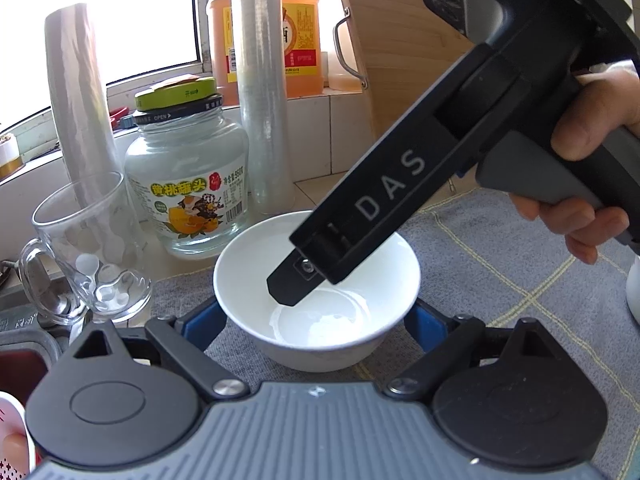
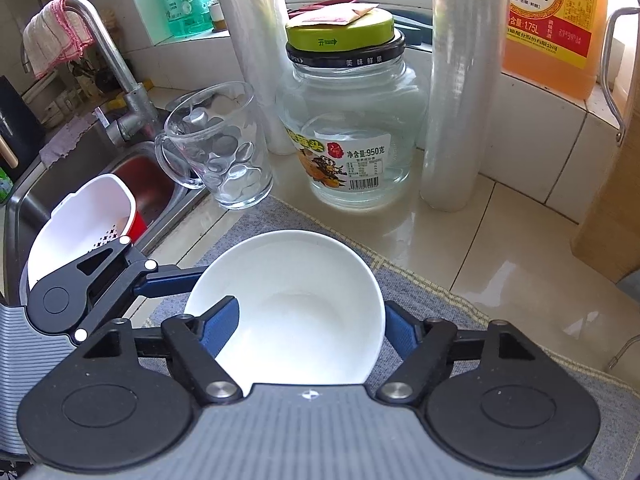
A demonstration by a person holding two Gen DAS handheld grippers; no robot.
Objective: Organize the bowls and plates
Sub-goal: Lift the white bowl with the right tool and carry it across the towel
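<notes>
A white bowl (image 1: 320,320) (image 2: 304,292) stands on a grey checked cloth (image 1: 500,264). My left gripper (image 1: 316,324) straddles it, and its blue pads (image 1: 200,328) lie against the outer wall on both sides. In the right wrist view the same gripper comes in from the left, with one blue finger (image 2: 172,280) on the bowl's outside. My right gripper (image 2: 310,332) has its left pad (image 2: 222,328) inside the bowl and its right pad outside the right wall. In the left wrist view a hand holds the right gripper, with one black finger (image 1: 292,284) down in the bowl. The bowl is empty.
Just behind the bowl stand a glass mug (image 2: 220,148), a glass jar with a green lid (image 2: 348,128) and two tall rolls of cling film (image 2: 456,92). A sink with a tap (image 2: 120,80) and a white colander (image 2: 80,220) lie to the left. A wooden board (image 1: 400,60) leans at the right.
</notes>
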